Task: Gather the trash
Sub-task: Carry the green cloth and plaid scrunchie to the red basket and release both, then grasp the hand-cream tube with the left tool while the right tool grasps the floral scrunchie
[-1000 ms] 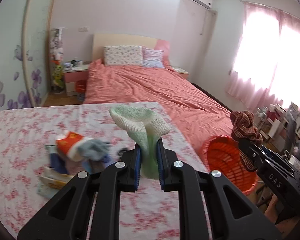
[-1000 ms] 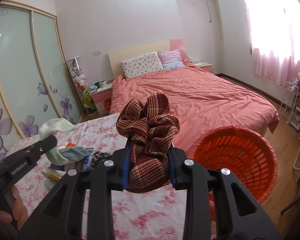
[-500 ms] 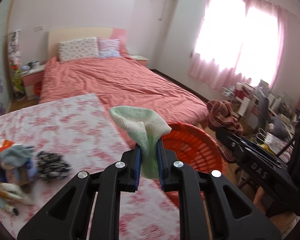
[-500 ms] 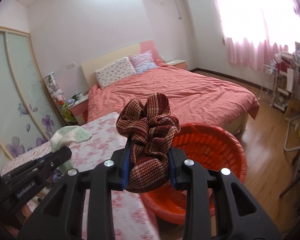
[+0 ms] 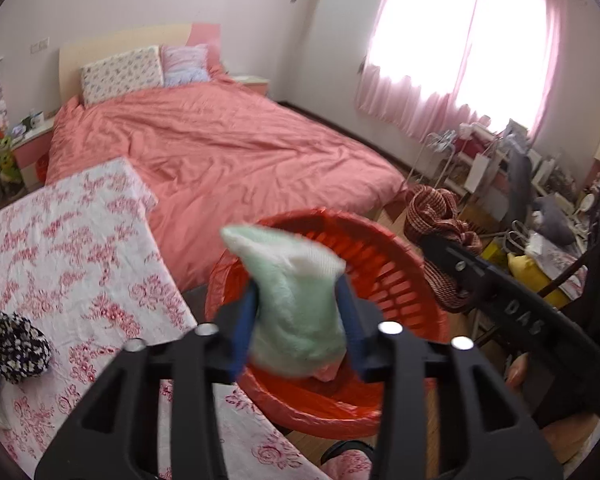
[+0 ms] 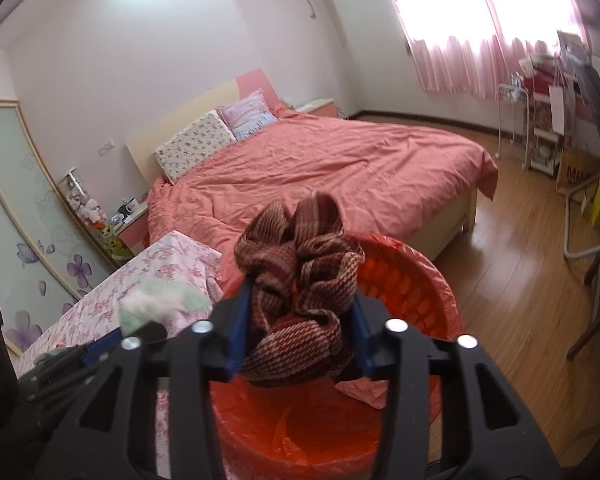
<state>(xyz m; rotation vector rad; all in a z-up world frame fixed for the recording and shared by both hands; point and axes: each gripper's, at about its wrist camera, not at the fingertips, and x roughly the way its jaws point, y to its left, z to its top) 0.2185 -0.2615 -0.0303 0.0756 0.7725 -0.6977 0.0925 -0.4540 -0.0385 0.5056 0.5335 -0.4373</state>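
My left gripper [image 5: 296,320] has opened wide around a pale green sock [image 5: 292,296], which looks blurred and loose between the jaws, right above the orange basket [image 5: 384,264]. My right gripper [image 6: 296,320] also stands wide, with a maroon knitted cloth [image 6: 300,276] between its jaws over the same basket [image 6: 416,284]. The basket is lined with an orange bag and holds a pink scrap [image 6: 360,390]. The right gripper and its cloth [image 5: 436,216] show at the right of the left wrist view. The green sock [image 6: 160,300] shows at the left of the right wrist view.
A table with a pink floral cloth [image 5: 60,248] stands left of the basket, with a black patterned cloth [image 5: 16,344] on it. A bed with a salmon cover [image 5: 220,148] lies behind. Cluttered shelves [image 5: 540,200] and a wooden floor [image 6: 520,280] are to the right.
Both grippers have swung right and down over the basket. Both sets of jaws have spread from a tight pinch to wide, and the green sock looks blurred as if slipping.
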